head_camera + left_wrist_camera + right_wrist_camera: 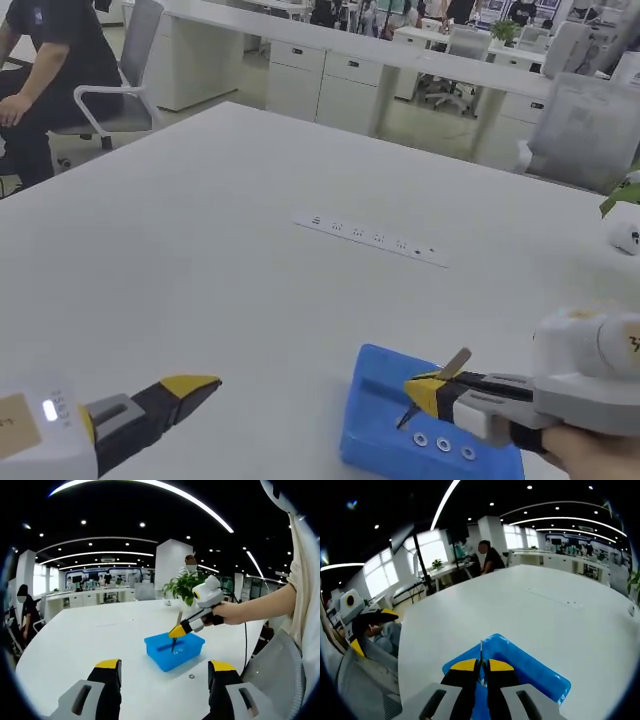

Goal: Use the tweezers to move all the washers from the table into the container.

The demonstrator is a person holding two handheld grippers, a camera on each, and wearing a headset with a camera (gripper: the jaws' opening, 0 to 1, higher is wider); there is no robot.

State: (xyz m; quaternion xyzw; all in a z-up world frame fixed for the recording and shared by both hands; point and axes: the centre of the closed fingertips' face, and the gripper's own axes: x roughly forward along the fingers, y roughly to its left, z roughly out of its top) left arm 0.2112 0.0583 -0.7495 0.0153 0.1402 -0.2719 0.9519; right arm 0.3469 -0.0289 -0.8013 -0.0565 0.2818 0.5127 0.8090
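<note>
Clamping tweezers (456, 364) over container (375, 385): right tool (425, 390)

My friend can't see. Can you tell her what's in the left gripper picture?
The right gripper holds tweezers tip-down in a blue container on a white table. One washer lies on the table beside it.

Head view: high, looking forward and down over the white worktop (250, 250); blue container (365, 440) near the bottom edge. Left gripper view: low over the worktop, facing the container from a little way off. Right gripper view: close above the container, looking along the tweezers (481, 654) across the worktop. All three share the container and worktop.
</note>
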